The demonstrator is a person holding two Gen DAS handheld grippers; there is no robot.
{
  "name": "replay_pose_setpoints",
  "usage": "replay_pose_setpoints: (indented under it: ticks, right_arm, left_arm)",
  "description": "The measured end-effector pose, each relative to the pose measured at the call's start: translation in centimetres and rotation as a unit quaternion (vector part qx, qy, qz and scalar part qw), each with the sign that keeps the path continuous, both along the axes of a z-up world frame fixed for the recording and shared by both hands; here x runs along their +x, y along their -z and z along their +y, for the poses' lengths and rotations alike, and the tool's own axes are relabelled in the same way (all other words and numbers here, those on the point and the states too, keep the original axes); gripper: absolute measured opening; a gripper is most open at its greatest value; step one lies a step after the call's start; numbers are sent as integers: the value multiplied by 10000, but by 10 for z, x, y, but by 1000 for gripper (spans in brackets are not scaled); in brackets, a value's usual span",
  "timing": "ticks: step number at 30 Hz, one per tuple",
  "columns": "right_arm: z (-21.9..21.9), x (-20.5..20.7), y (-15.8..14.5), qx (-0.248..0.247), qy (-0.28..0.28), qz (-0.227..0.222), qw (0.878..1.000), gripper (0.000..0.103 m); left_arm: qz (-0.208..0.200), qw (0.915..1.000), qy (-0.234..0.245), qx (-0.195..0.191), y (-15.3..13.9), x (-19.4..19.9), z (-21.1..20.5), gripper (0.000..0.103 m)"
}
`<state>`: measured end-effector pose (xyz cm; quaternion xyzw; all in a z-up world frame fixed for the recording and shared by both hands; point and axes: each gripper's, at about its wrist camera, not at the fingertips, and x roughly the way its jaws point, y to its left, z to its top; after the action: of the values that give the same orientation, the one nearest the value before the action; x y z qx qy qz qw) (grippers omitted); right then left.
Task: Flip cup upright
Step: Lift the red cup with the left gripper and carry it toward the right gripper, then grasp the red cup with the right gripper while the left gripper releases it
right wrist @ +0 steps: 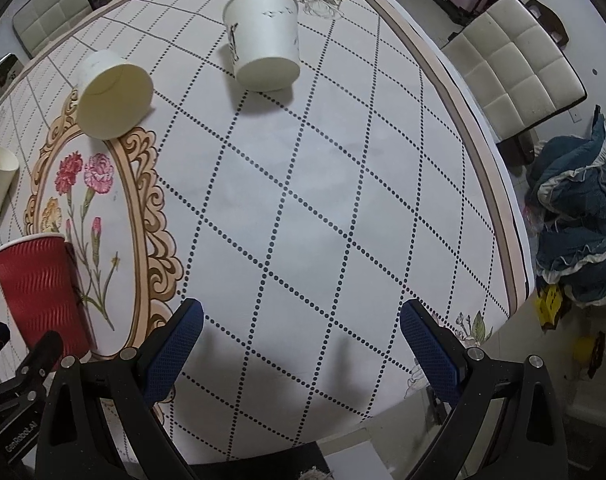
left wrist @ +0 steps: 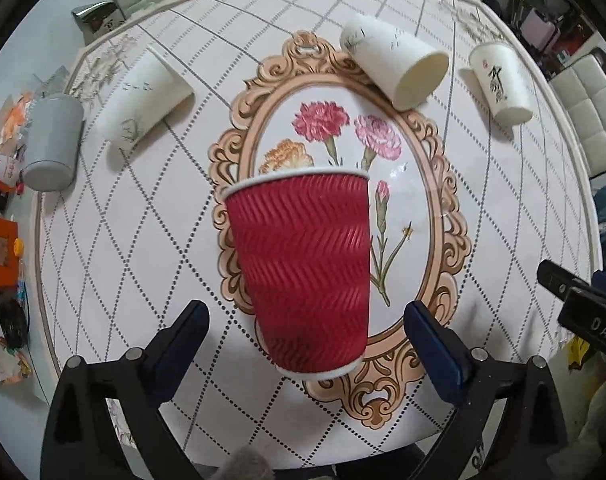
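The red cup [left wrist: 303, 276] stands upright on the table [left wrist: 151, 240], on the lower part of the flower medallion [left wrist: 343, 160], its wide white rim up and its narrow base down. So for this cup the flip looks done to me.

The left gripper [left wrist: 306, 322] hangs just above and behind it with its blue fingers [left wrist: 187, 332] wide apart, one on each side of the cup's lower half. From here I see a gap on both sides, so I judge they are not touching it. It reads as a release, or a pause just before pulling away.

What is left, if the job covers the whole table: a white cup [left wrist: 399, 68] lies on its side at the medallion's top edge, mouth toward us. Another [left wrist: 143, 100] lies on its side further left. A third with black writing [left wrist: 503, 84] stands mouth down near the right edge, and a grey cup [left wrist: 53, 144] on the left also looks inverted.

The right gripper [right wrist: 301, 324] hovers over bare cloth well to the right of the red cup, fingers spread, holding nothing. It points toward the far cups.
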<state>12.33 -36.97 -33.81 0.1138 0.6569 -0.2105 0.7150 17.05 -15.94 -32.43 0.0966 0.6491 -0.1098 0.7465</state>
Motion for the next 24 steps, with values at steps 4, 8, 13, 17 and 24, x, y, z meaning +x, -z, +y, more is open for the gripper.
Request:
replay_pose_setpoints:
  ticks: [4, 8, 13, 17, 24]
  right_arm:
    - [7, 1, -11, 55, -136, -80, 9999, 100]
    - [21, 4, -25, 178, -359, -181, 9990, 100]
    - [50, 14, -39, 409, -815, -238, 9956, 100]
    - [87, 27, -47, 608, -1161, -259, 9910, 100]
    - [162, 61, -40, 667, -1704, -157, 9830, 100]
  left_arm:
    - [-278, 9994, -191, 9, -21, 9, 12, 99]
    - [-763, 9954, -545, 218, -47, 4, 35, 99]
    - [-1068, 9868, -1061, 596, -58, 7, 90, 100]
    - [-788, 9847, -1416, 634, -47, 17, 132, 100]
    - [-492, 9788, -1702, 1025, -19, 23, 183, 100]
